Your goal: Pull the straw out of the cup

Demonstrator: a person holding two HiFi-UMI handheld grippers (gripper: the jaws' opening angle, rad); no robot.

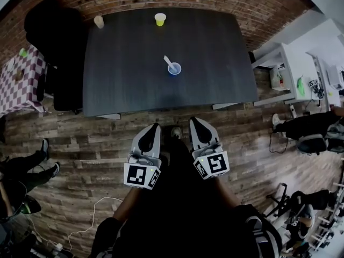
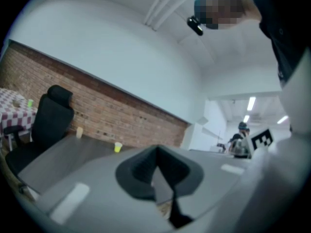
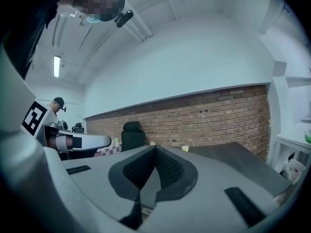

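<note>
A blue cup point(image 1: 174, 69) stands near the middle of the dark table point(image 1: 134, 74), with a white straw point(image 1: 167, 61) leaning out of it up and to the left. Both grippers hang over the wood floor in front of the table's near edge, well short of the cup. My left gripper point(image 1: 155, 126) is shut with nothing in it; its jaws meet in the left gripper view point(image 2: 156, 148). My right gripper point(image 1: 194, 120) is also shut and holds nothing point(image 3: 155, 148). The cup does not show in either gripper view.
A yellow cup point(image 1: 160, 19) and a pale cup point(image 1: 99, 21) stand at the table's far edge. A black office chair point(image 1: 51, 34) sits at the far left corner, beside a checkered table point(image 1: 19, 82). White desks point(image 1: 301, 63) and seated people flank the right.
</note>
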